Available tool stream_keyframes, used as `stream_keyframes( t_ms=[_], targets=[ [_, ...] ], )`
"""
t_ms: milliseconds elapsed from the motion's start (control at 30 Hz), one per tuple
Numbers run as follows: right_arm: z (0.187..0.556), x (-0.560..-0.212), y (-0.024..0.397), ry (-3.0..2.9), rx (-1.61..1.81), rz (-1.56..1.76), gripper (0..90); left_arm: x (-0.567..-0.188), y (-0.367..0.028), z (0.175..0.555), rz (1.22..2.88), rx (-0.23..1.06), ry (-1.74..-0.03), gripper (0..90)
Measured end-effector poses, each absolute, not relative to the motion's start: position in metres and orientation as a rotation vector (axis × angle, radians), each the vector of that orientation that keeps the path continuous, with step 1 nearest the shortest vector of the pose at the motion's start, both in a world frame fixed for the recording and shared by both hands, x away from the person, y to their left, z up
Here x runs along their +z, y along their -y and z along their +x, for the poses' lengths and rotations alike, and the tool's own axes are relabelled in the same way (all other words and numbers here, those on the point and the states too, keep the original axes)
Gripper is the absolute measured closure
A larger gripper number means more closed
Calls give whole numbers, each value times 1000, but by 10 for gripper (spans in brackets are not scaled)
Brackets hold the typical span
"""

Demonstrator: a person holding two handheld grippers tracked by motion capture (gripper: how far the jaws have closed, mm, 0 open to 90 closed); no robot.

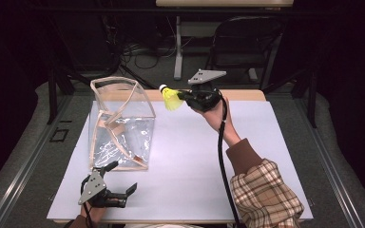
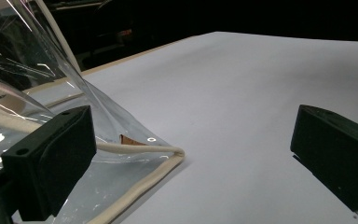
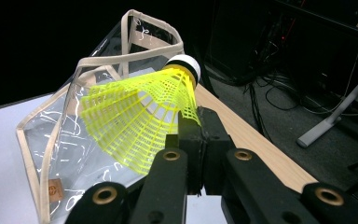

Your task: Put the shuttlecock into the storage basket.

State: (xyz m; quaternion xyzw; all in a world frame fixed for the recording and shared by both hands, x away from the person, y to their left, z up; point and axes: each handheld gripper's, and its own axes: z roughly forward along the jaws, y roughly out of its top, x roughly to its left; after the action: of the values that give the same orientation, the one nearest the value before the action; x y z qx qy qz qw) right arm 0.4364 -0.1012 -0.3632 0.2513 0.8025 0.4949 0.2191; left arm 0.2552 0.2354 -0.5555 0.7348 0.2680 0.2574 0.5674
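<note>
shuttlecock (image 1: 171, 98) | pinched in right tool (image 1: 186, 95) | beside clear bag (image 1: 121, 121) rim

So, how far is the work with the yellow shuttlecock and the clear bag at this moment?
Done: the right gripper is shut on the skirt of the shuttlecock and holds it above the table, beside the clear bag. In hand: carrying it towards the bag's open top. The left gripper is open at the bag's near corner, one jaw beside the trim. Left: probably to put the shuttlecock inside the bag and release it.
</note>
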Motion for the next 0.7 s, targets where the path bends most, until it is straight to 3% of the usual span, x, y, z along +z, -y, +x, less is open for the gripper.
stream_keyframes(
  t_ms=[700],
  targets=[
    [446, -356, 90, -2204, 1377, 693, 895, -555, -236, 255, 1724, 604, -630, 3]
  ],
)
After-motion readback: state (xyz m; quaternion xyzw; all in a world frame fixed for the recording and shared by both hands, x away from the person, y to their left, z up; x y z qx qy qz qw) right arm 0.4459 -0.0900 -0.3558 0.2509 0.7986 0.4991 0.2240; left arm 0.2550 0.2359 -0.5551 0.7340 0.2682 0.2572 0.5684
